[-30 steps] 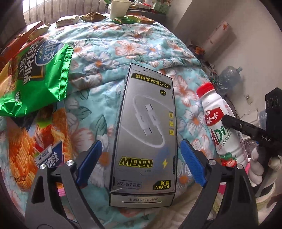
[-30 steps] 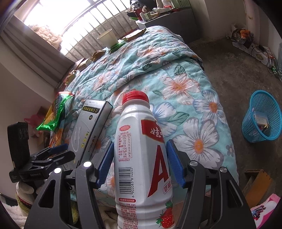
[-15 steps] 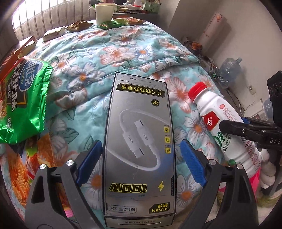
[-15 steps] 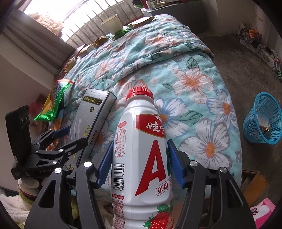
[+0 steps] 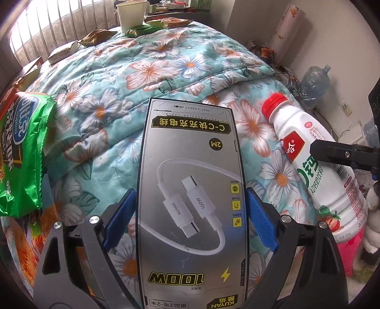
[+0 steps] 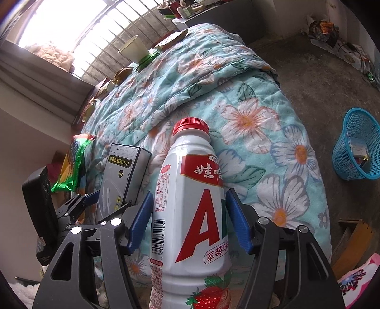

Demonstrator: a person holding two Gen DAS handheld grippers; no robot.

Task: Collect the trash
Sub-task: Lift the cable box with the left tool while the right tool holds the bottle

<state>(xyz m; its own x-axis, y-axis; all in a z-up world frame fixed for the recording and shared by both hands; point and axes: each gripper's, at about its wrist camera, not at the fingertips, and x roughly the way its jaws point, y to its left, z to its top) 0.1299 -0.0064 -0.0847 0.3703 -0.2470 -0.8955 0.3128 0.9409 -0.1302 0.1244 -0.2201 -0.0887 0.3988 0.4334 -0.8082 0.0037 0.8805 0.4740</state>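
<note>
The left gripper has its blue pads pressed against both long edges of a flat grey cardboard box printed with a white charging cable, gripping it above a bed covered in a teal quilt with orange and white flowers. The box points away from the camera, toward the barred window.

The right gripper clamps a white plastic drink bottle with a red cap and a red letter A on its label; its blue pads sit against the bottle's sides, cap pointing forward over the quilt. From the left wrist view the bottle appears tilted to the right of the box, well apart from it.

On the bed's left edge lies a crumpled green snack bag. At the far end — near the window — stands a white paper cup with several small green and brown wrappers scattered around it.

On the concrete floor to the right of the bed sits a round blue plastic mesh basket holding a few items.
</note>
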